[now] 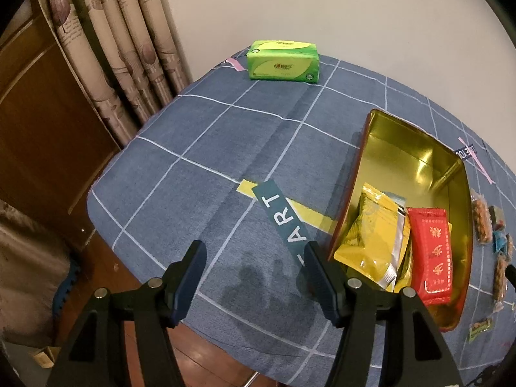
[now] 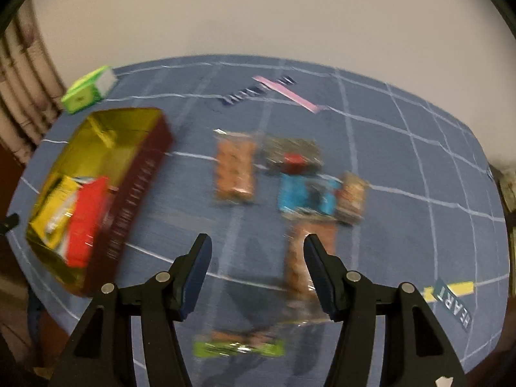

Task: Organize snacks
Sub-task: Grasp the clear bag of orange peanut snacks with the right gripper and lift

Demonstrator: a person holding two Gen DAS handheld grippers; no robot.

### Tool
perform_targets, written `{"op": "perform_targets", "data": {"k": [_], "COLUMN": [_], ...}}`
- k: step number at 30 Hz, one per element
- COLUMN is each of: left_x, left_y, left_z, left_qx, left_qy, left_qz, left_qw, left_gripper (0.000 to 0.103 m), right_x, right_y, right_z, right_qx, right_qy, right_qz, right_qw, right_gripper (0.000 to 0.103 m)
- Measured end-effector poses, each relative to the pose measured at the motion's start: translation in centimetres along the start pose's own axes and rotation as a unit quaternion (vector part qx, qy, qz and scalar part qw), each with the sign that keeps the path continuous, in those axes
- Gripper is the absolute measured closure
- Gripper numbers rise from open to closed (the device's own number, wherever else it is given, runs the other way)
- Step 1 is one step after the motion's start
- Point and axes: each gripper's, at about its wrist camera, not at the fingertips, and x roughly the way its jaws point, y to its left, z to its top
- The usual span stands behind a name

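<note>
Right gripper (image 2: pixel 257 269): jaws apart, nothing between. Just past the right fingertip, at one o'clock, a clear packet of brown snacks (image 2: pixel 298 259), long axis running twelve to six, blurred. More loose packets beyond at twelve; a green one (image 2: pixel 238 348) below at six. Gold tin (image 2: pixel 138 174) well off at ten o'clock, already holding yellow and red packs. Left gripper (image 1: pixel 254 277): jaws apart, empty, tin (image 1: pixel 464 225) at two o'clock. Right hand judged nearer the loose snacks.

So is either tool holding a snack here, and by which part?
Neither. The left tool is open above bare cloth beside the tin; the right tool is open, nothing between its pads.
</note>
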Motion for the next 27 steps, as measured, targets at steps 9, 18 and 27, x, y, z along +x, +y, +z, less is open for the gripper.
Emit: {"op": "perform_targets", "data": {"k": [9,18,27], "left_x": [0.0,-1.9,-3.3], "left_y": [-1.2,-4.3,-12.4], "left_z": [-0.3,-0.8,-0.7], "left_qx": [0.022,0.050,0.113], "left_qy": [-0.002,-0.021,-0.023], "left_qz": [0.004,-0.004,-0.050], "left_qw": [0.9997,0.9985,0.9921], "left_gripper": [0.039,0.039,0.039], "right_x": [2.3,4.1,4.2], "right_y": [-4.0,-4.5,-4.6], "right_z": [-2.2,-2.3,-2.7], "right_qx": [0.011,0.011,-0.001], "right_qy": [0.026,0.033,0.018], "right_qz": [-0.009,0.008,0.021], "right_qw": [1.000,0.999,1.000], "right_gripper": [0.046,0.050,0.067]}}
